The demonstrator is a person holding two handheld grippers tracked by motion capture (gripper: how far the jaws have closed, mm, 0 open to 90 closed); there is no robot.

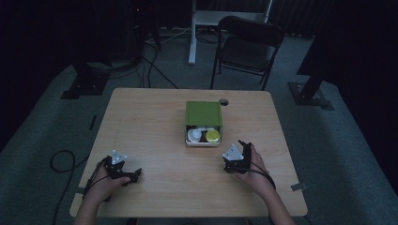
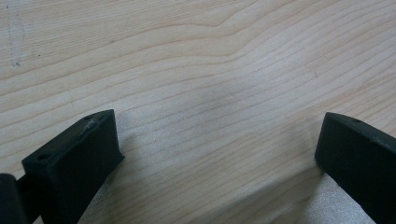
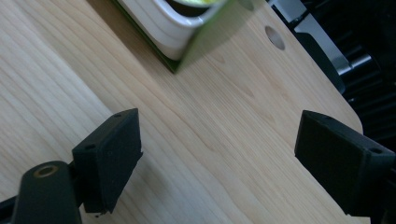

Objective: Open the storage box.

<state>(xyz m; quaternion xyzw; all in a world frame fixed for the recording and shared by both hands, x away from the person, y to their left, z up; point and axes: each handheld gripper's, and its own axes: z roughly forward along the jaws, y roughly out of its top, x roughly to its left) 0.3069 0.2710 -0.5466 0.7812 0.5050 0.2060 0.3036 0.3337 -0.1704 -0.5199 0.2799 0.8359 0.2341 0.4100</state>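
A: What sits closest to the lens?

B: The person's 2 forearms at the bottom edge of the high view, each hand wrapped round a gripper. The left gripper [image 1: 133,175] rests low on the wooden counter [image 1: 155,126], well to the left of the green box [image 1: 203,114] and nearer the person than it. The right gripper [image 1: 242,145] is just beside the box's open end, a little to its right and nearer the person.

A: Are the grippers holding anything?

B: No. In the left gripper view the left gripper [image 2: 219,144] has its 2 black jaws spread wide, with bare wood grain between them. In the right gripper view the right gripper [image 3: 219,140] is released as well, jaws far apart over bare counter [image 3: 224,140].

A: And the box?

B: It lies near the middle of the counter. Its green sleeve covers the far part, and a white tray [image 1: 202,142] sticks out of the near end. In the tray I see a white round thing [image 1: 194,135] and a yellow-green round thing [image 1: 212,136] to its right; what they are I cannot tell. A corner of the box [image 3: 205,28] shows in the right gripper view, apart from the jaws.

A: Anything beyond the box?

B: A small round hole [image 1: 224,101] in the counter just past its far right corner, and a dark chair [image 1: 246,49] on the floor beyond the counter.
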